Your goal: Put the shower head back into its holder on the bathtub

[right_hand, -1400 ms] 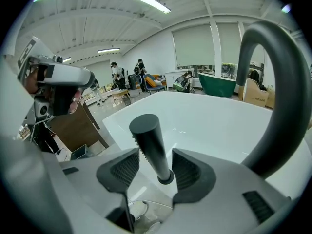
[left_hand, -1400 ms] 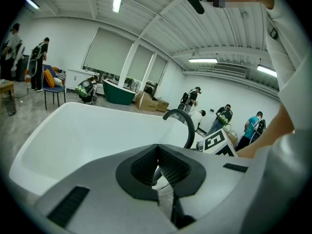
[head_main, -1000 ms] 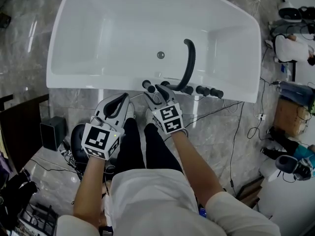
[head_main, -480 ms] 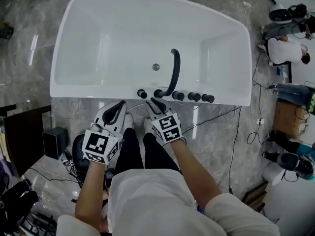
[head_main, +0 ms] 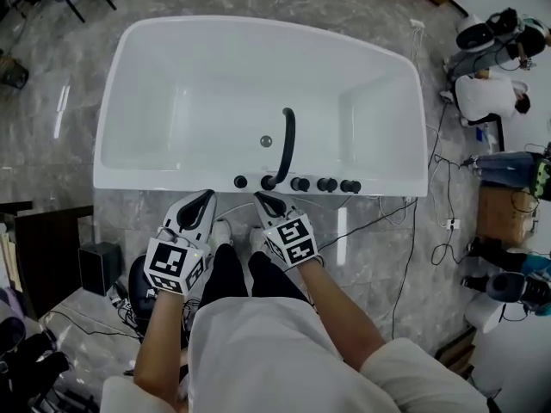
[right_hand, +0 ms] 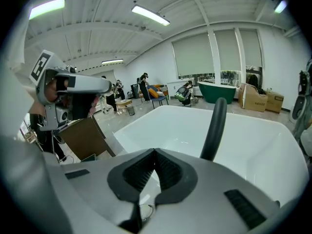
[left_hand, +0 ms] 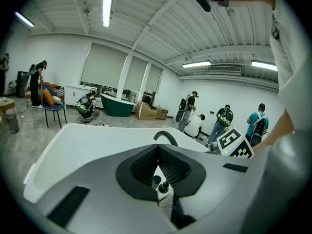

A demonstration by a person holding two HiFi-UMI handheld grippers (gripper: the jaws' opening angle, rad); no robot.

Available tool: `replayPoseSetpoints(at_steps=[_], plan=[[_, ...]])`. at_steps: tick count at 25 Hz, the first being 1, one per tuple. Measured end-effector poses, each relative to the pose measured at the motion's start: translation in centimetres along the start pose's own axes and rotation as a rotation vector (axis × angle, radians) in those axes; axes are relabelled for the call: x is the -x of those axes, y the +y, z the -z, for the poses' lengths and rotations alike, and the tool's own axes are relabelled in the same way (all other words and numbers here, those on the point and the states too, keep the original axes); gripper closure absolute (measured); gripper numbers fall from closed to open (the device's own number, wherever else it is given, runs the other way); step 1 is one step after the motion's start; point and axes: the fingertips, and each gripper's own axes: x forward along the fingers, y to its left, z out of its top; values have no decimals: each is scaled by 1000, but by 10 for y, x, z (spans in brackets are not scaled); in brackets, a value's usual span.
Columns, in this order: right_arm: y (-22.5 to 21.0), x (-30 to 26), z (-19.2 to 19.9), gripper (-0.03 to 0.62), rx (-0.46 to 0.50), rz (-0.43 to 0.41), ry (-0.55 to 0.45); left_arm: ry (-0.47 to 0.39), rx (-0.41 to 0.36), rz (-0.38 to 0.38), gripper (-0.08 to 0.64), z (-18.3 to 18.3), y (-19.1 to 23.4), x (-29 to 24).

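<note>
Just closed empty, right gripper point(head_main: 261, 200) beside left gripper point(head_main: 205, 198), both angled down

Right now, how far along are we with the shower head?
Looks done: the black fittings stand in a row on the bathtub rim, nothing loose. In hand: nothing; left gripper shut, right gripper just closed empty. Left: likely nothing, though I cannot tell the fittings apart.

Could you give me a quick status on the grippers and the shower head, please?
Left gripper shut, empty; right gripper just closed, empty. Both short of the bathtub. Black fittings line its near rim; shower head not told apart. Path clear.
</note>
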Motion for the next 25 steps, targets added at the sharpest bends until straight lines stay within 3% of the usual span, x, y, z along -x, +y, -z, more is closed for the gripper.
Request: replayPoseSetpoints(at_steps=[25], plan=[[10, 146, -121, 575, 38, -2, -345, -135, -73, 25, 551, -84, -49, 47]])
